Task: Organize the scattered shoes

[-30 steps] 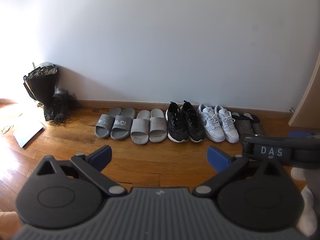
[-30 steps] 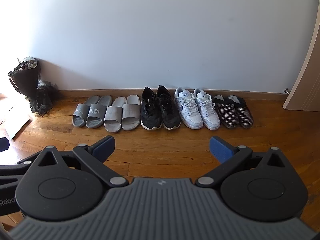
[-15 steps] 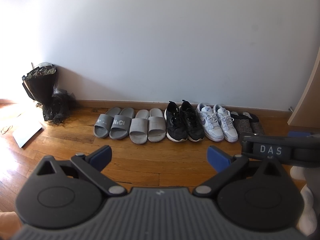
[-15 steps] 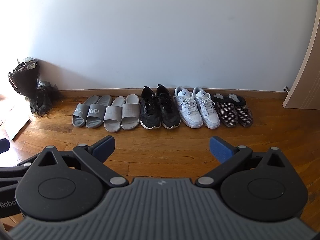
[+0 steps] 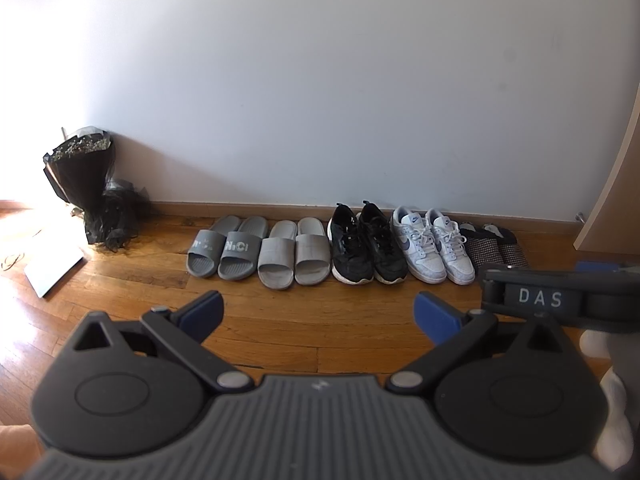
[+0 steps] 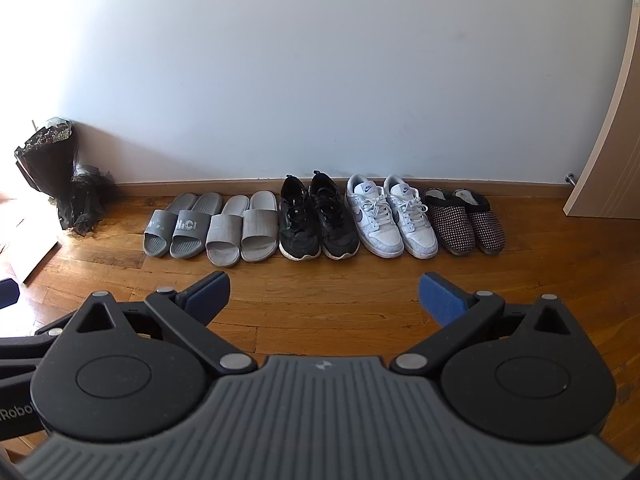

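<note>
1. Shoes: five pairs stand in one row along the wall (image 6: 320,80), heels to the skirting, toes toward us. From the left: dark slides (image 6: 176,226), pale slides (image 6: 242,230), black trainers (image 6: 316,220), white trainers (image 6: 390,218), dotted slippers (image 6: 466,224). Pairs sit just beside one another; none looks stray, so we judge the sorting done or nearly so.
2. Left tongs (image 5: 318,314): spread wide, holding nothing. Right tongs (image 6: 324,296): likewise spread and empty. Both hang over bare floor (image 6: 320,304), well short of the row.
3. Handling, as a judgement: slides are light, springy foam, best pinched across the strap. Trainers are heavier with stiffer soles; take the heel collar or the tongue edge, since laces would slip. Slippers are soft and will fold; grip the heel rim.
4. Room: open floor in front of the row. Limits are the wall behind, a wrapped bouquet (image 5: 86,184) to the left and a door (image 6: 612,140) to the right.
</note>
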{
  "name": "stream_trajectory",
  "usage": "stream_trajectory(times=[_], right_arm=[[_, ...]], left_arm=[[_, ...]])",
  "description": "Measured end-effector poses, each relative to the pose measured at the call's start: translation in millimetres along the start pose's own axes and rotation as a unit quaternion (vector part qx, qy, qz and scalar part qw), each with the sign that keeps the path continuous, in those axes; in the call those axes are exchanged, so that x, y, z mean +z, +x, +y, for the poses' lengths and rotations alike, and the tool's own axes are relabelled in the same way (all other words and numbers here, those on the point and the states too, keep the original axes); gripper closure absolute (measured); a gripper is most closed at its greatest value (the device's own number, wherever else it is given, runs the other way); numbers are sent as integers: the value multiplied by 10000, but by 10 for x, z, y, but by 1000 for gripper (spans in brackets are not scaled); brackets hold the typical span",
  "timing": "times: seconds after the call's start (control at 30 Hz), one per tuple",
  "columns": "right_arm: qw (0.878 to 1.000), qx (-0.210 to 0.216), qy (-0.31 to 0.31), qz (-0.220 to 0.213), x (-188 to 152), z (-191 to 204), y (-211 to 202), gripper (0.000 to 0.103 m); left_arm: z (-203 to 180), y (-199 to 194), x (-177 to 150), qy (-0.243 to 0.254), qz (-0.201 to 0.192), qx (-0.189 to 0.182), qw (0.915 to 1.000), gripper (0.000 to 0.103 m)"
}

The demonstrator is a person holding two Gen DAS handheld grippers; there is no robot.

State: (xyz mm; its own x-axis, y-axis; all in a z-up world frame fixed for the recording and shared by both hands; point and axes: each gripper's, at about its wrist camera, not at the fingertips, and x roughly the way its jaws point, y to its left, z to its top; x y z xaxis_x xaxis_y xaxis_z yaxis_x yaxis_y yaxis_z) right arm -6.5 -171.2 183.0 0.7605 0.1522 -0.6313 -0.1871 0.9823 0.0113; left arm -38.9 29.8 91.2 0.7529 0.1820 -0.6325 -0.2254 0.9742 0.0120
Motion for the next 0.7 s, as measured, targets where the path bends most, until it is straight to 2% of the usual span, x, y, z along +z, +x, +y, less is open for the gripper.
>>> stream_trajectory(times=[0.7], right_arm=[[9999, -57, 71, -46, 7, -19, 2, 1]], left_arm=[[-41, -46, -28, 37, -13, -23, 10000, 0]])
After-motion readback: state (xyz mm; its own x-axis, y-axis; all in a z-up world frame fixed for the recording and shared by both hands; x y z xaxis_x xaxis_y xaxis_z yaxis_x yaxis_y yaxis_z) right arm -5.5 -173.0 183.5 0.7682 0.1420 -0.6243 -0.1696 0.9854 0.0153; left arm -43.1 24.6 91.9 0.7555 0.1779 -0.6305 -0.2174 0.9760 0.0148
